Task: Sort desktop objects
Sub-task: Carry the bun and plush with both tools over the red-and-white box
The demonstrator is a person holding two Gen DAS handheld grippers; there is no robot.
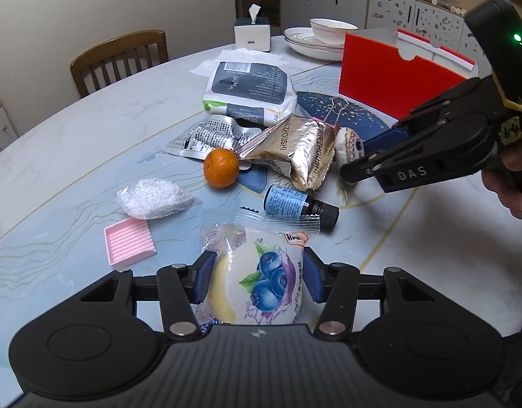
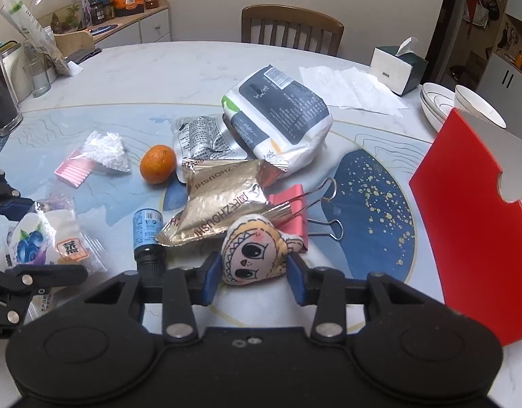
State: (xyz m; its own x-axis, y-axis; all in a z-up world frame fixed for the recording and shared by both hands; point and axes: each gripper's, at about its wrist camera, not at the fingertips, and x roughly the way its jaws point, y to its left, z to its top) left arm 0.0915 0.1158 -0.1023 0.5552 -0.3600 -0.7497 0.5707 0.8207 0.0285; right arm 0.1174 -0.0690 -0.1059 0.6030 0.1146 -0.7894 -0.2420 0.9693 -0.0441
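My left gripper is pinching the blueberry bun pack, both blue pads pressing its sides while it is lying on the table. My right gripper is squeezing the doll between its pads, just in front of the gold pouch. The bottle is lying between bun and doll. The orange is sitting beyond it. The red box is standing at the right; I am seeing nothing of its inside.
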